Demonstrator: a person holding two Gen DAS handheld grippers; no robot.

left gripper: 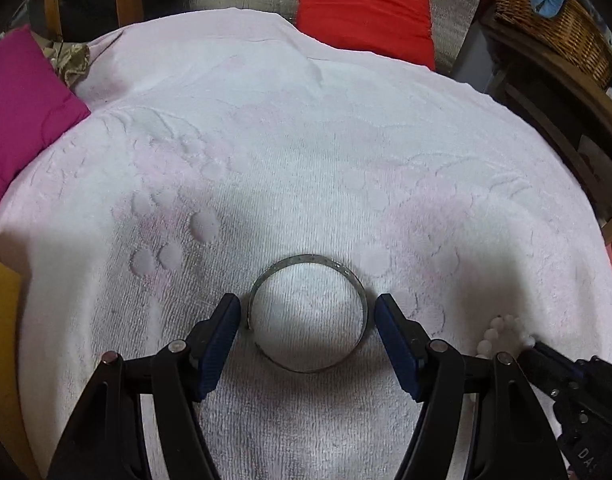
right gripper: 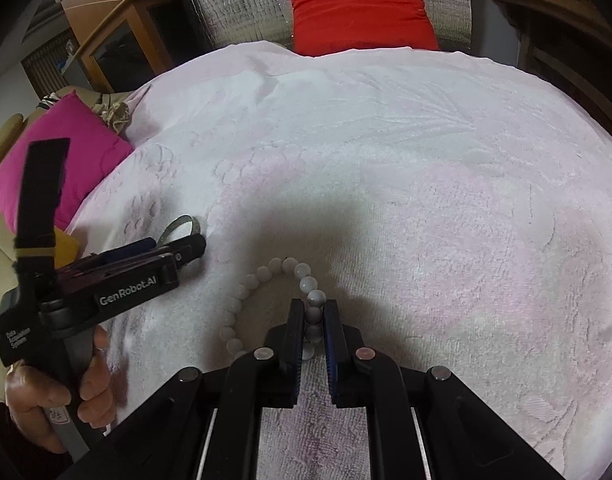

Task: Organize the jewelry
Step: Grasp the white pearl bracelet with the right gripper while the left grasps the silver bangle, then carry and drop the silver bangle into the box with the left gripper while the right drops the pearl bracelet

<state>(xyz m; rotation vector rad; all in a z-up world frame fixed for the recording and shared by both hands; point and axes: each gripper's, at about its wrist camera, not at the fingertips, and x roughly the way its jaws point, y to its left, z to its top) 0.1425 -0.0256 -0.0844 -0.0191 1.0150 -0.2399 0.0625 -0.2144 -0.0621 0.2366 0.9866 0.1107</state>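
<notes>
A thin metal bangle (left gripper: 360, 292) lies flat on the pale pink towel (left gripper: 306, 140). My left gripper (left gripper: 308, 312) is open, one finger on each side of the bangle, not touching it. A white bead bracelet (right gripper: 266, 276) lies on the towel in the right wrist view. My right gripper (right gripper: 313, 316) is shut on the bead bracelet at its right side. The beads also show at the right of the left wrist view (left gripper: 502, 330), beside the right gripper's tip. The left gripper body (right gripper: 138, 268) shows at the left of the right wrist view, with part of the bangle (right gripper: 182, 226) behind it.
A magenta cushion (left gripper: 22, 112) lies at the towel's left edge and a red cushion (left gripper: 366, 8) at the back. A wicker basket (left gripper: 554, 20) stands on wooden furniture at the right. A yellow object (left gripper: 0, 320) sits at the near left.
</notes>
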